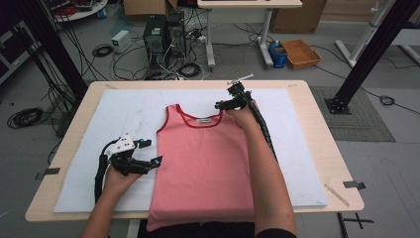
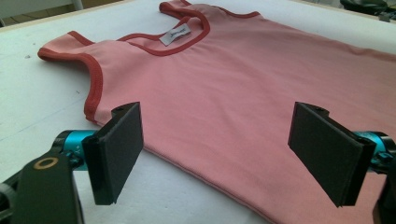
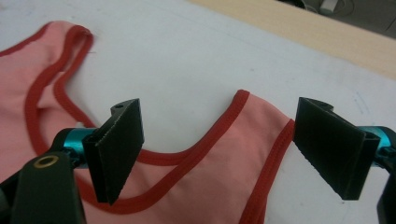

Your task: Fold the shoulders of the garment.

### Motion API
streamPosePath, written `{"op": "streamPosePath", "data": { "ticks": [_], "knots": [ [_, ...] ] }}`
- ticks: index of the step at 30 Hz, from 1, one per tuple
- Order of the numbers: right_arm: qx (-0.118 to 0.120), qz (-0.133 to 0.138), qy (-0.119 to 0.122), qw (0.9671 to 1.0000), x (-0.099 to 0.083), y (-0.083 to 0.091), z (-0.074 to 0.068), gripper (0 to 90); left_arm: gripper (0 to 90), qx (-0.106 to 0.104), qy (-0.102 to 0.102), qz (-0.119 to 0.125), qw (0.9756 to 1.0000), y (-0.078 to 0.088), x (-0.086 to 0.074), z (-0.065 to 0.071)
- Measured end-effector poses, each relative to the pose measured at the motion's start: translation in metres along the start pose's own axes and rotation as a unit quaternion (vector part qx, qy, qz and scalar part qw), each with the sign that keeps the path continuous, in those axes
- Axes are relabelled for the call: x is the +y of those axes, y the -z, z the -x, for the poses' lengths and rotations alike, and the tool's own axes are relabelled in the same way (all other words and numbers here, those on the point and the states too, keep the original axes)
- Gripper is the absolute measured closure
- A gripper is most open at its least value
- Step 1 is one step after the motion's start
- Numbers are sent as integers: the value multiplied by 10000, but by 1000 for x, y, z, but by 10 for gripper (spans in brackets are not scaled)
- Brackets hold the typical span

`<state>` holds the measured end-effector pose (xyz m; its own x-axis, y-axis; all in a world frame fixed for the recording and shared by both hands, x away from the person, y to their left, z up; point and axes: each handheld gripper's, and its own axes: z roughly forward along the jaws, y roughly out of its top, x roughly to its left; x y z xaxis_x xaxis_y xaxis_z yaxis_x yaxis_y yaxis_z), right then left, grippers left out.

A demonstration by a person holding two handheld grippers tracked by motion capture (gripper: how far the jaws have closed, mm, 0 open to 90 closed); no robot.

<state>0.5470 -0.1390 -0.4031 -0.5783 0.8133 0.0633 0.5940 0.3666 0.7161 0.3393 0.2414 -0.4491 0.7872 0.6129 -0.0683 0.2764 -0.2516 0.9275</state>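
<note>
light wooden rectangular table (image 1: 317, 144) carries a white foam mat (image 1: 129, 111), which extends on both sides of the left gripper (image 1: 148, 153) and beyond the right gripper (image 1: 221, 105). grey concrete floor (image 1: 391, 148) behind. black computer towers (image 1: 163, 34) with tangled cables stand far beyond the right gripper; orange woven basket (image 1: 300, 53) further right. black metal frame post (image 1: 369, 54) at far right.

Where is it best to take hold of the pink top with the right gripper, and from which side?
Probably the strap between the open fingers of the right gripper. The top lies flat, so only its edges offer a lip. Come down from above at the strap's far end, one finger slipping under the red binding.
</note>
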Motion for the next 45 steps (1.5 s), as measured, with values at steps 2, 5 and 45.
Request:
{"op": "streamPosePath", "data": {
  "ticks": [2, 5, 45],
  "knots": [
    [-64, -101, -53, 9999, -1, -8, 4, 163, 183, -14, -6, -16, 10000, 0, 0, -1],
    [-161, -215, -183, 9995, -1, -21, 11, 163, 182, -20, 26, -9, 10000, 0, 0, -1],
    [105, 143, 194, 9997, -8, 6, -1, 831, 182, 28, -17, -77, 10000, -1, 1, 0]
  ]
}}
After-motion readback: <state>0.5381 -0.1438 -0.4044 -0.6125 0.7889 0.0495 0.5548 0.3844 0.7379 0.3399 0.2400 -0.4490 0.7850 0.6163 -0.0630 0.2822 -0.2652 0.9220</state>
